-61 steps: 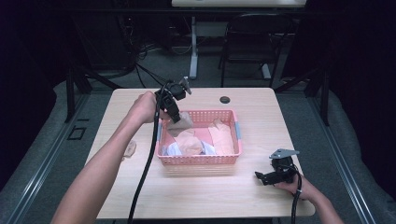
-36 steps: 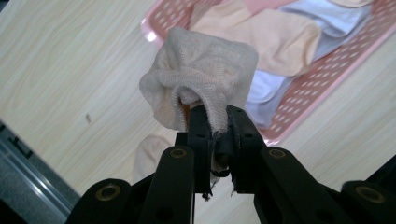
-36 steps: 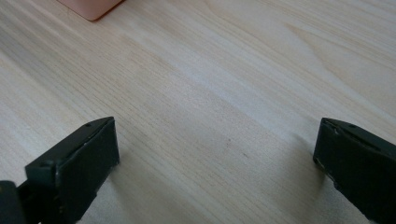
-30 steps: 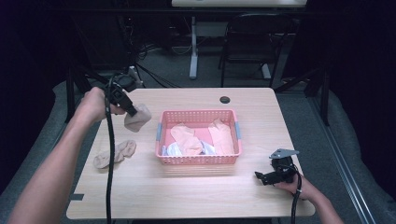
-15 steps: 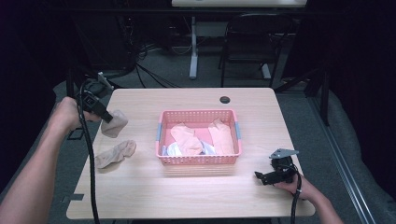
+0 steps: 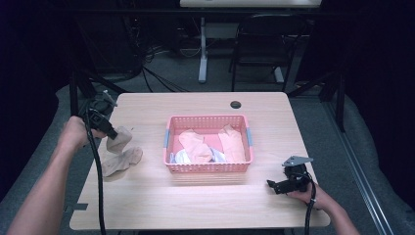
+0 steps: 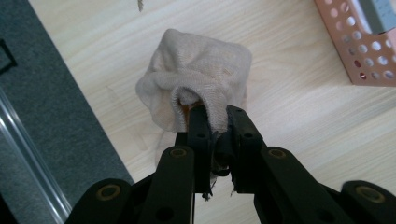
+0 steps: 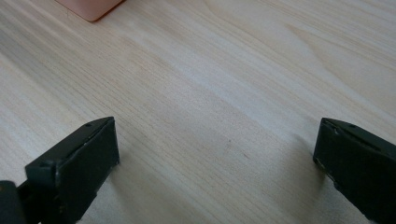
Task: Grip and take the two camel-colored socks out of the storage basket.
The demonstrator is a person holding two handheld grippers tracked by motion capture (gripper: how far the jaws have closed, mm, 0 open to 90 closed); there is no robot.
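My left gripper is shut on a beige sock and holds it low over the table's left side, just above another beige sock that lies flat there. In the left gripper view the held sock hangs bunched from the closed jaws, close to the table's left edge. A pink basket in the middle of the table holds several more socks and cloths. My right gripper rests on the table at the front right, open, with bare wood between its fingers.
A small dark round hole sits near the table's far edge. The basket's corner lies to the upper right in the left gripper view. Grey floor borders the table's left edge. A chair and desk legs stand beyond the table.
The left hand carried the sock from over the basket out to the left and down toward the sock lying on the table. The right gripper has stayed put.
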